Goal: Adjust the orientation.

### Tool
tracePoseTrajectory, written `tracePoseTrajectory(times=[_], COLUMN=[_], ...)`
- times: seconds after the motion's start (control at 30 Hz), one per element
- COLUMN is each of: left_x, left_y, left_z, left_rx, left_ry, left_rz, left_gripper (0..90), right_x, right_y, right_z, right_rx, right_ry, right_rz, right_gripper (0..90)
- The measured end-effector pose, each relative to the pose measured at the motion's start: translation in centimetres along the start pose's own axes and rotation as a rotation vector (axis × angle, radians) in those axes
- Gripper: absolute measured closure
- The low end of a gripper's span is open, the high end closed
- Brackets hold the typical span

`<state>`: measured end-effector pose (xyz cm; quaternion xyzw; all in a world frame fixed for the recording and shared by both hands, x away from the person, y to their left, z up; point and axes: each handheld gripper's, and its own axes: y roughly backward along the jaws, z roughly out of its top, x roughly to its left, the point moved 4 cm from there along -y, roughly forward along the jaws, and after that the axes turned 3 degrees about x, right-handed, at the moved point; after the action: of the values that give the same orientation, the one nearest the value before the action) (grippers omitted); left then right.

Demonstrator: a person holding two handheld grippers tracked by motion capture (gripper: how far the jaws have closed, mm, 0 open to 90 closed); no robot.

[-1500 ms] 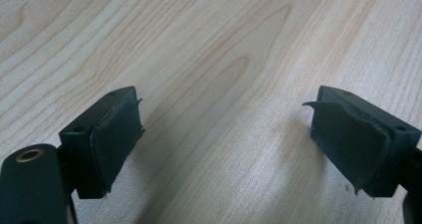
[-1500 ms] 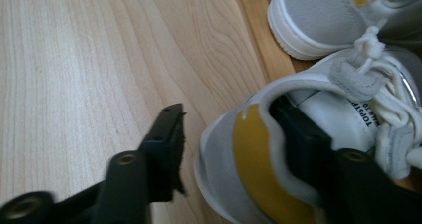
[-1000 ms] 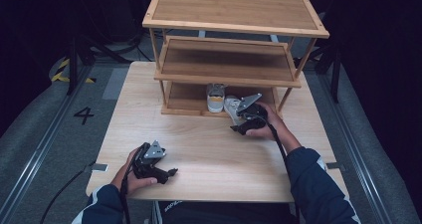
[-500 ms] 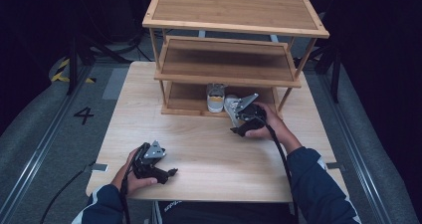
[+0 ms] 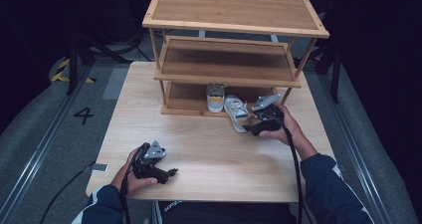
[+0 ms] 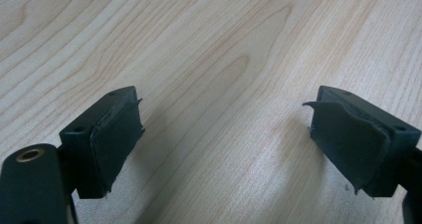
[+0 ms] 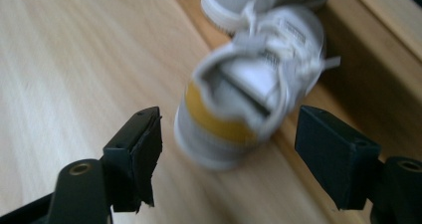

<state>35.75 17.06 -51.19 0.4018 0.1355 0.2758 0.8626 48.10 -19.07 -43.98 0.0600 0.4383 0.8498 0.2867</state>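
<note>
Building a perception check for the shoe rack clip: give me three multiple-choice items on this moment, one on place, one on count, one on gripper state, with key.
1. Where does the nearer shoe lie?
A. on the top shelf
B. partly on the rack's bottom shelf, heel out over the table
C. beside the left gripper

2. How many shoes show?
A. one
B. two
C. four

3. How does the right gripper stand?
A. open, jaws either side of the heel, clear of it
C. shut on a shoelace
B. shut on nothing

Key: 1 B, the high view shows it angled across the shelf edge. 2 B, a second shoe sits beside it. 3 A, gaps show beside both pads.
</note>
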Motion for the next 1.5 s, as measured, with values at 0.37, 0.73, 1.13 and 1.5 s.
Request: tracePoseTrajectory(times=[0.37,0.73,1.13,1.5], left_x=[0.0,0.0,0.0,0.0], left_y=[0.0,0.0,0.0,0.0], left_z=[0.0,0.0,0.0,0.0], left_rx=[0.000,0.000,0.000,0.000], left_ry=[0.001,0.000,0.002,0.002], left_rz=[0.000,0.000,0.001,0.001], left_gripper=[12.9,12.9,12.9,12.9], right_x=[-0.4,-0.6,-1.8,-2.9], right_y=[-3.2,-4.3,-5.3,-6.2], right_z=[-3.0,-1.6,-0.1,0.7], right_rx=[0.001,-0.068,-0.081,-0.106], right_ry=[-0.084,-0.140,-0.179,-0.213], right_rz=[0.043,0.024,-0.025,-0.080], right_gripper=[33.1,32.1,33.3,34.5])
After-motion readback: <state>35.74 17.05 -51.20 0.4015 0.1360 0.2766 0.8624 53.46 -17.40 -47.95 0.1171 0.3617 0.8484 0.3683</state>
